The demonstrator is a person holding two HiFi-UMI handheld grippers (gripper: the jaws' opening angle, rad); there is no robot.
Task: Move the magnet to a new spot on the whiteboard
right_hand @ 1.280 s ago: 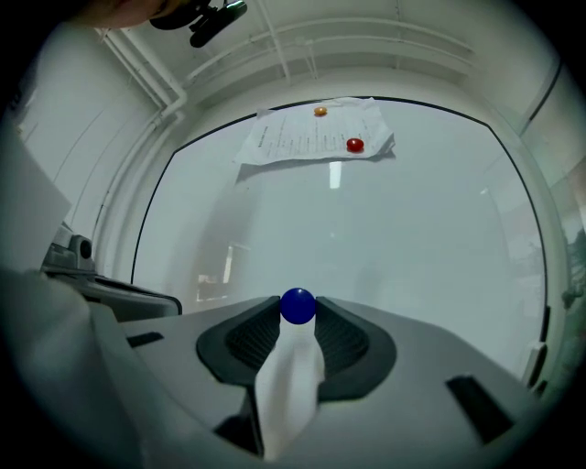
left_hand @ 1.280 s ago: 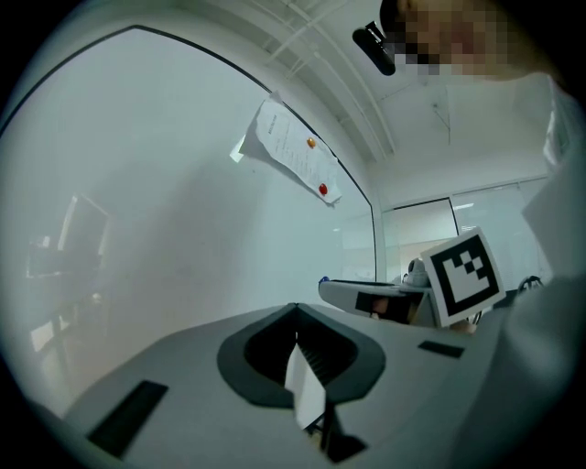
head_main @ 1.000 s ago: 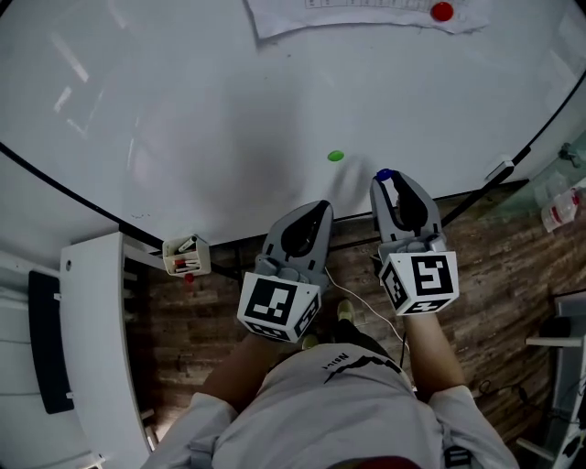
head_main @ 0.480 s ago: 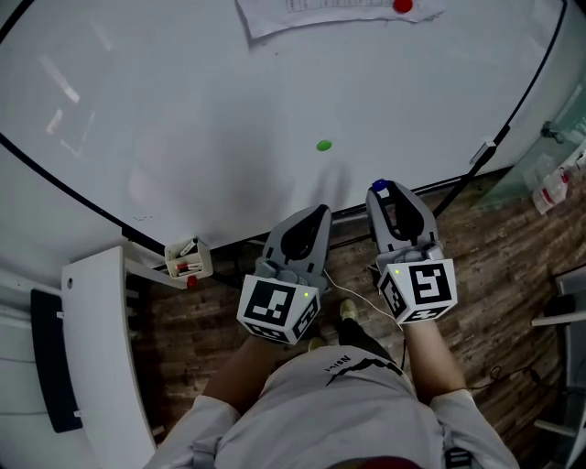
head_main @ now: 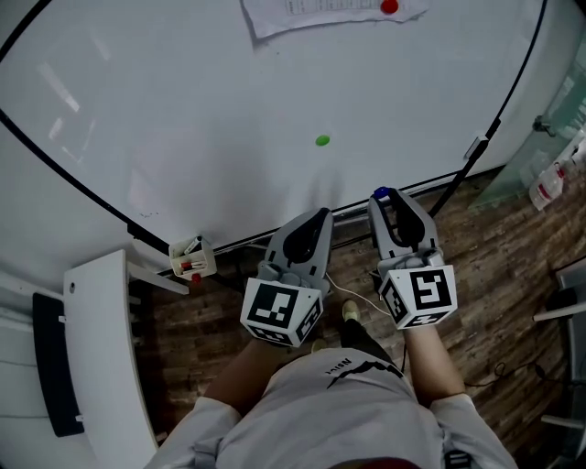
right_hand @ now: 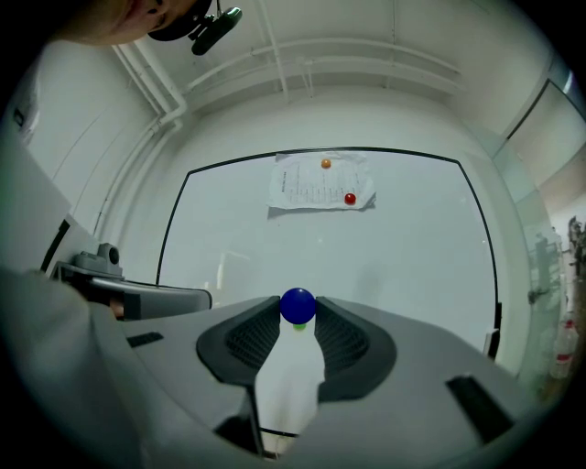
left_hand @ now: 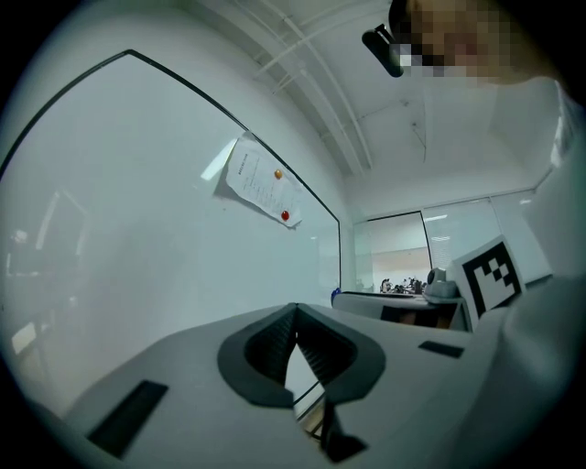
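Paper sheet (head_main: 320,14) up top, pinned under red disc (head_main: 390,7). Small marker box (head_main: 206,264) low left. Wood-plank floor (head_main: 494,266) below. White cabinet (head_main: 105,366) far left.

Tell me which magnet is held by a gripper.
The blue magnet, in the right gripper; green magnet, red magnet and orange magnet stick to the whiteboard.

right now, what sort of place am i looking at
Probably an office or meeting room: a large wall whiteboard, a printed sheet held on it by a red magnet, a marker holder at its lower edge, and glass partitions in the left gripper view.
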